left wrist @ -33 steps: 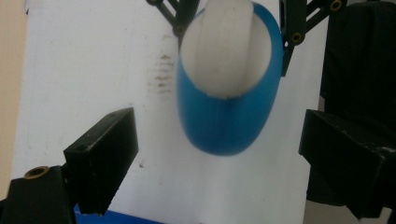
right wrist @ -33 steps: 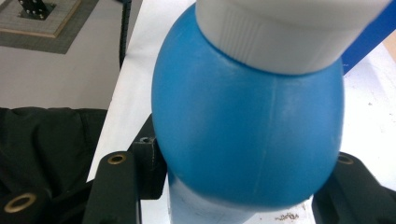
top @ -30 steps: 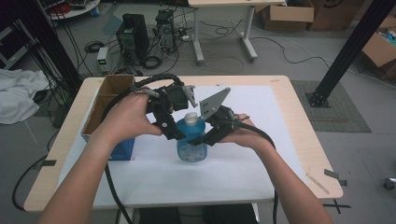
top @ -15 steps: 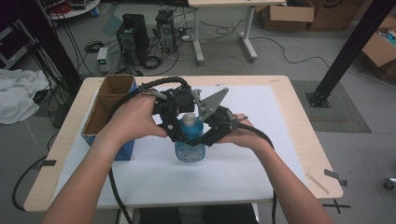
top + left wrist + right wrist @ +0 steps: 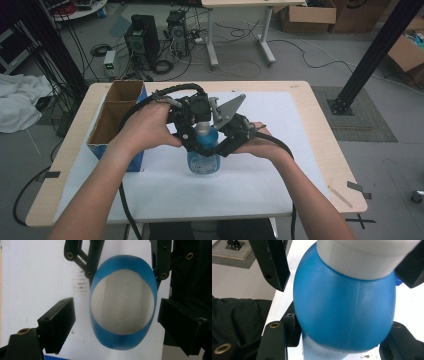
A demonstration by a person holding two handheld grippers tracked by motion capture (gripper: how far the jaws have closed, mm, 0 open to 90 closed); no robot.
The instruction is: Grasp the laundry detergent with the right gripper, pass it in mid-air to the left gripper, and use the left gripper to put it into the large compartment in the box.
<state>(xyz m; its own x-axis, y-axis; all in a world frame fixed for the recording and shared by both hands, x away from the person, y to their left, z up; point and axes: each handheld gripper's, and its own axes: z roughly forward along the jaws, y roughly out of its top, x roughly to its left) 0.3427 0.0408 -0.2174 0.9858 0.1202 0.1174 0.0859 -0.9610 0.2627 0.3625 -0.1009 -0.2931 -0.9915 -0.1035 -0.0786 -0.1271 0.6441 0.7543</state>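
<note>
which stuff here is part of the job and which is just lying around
In the job:
- blue bottle, upright on the white sheet
- its white cap
- right gripper, shut on the bottle
- left gripper, jaws either side of the cap, just been closing

Lying about:
- cardboard box
- computer towers on the floor
- white cloth

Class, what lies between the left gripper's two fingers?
In the left gripper view, the blue bottle's white cap stands between the fingers, with gaps on both sides.

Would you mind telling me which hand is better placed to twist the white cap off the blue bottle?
Left, probably. The left gripper sits above the bottle, jaws open either side of the white cap. The right gripper is clamped on the bottle's body, steadying it.
</note>
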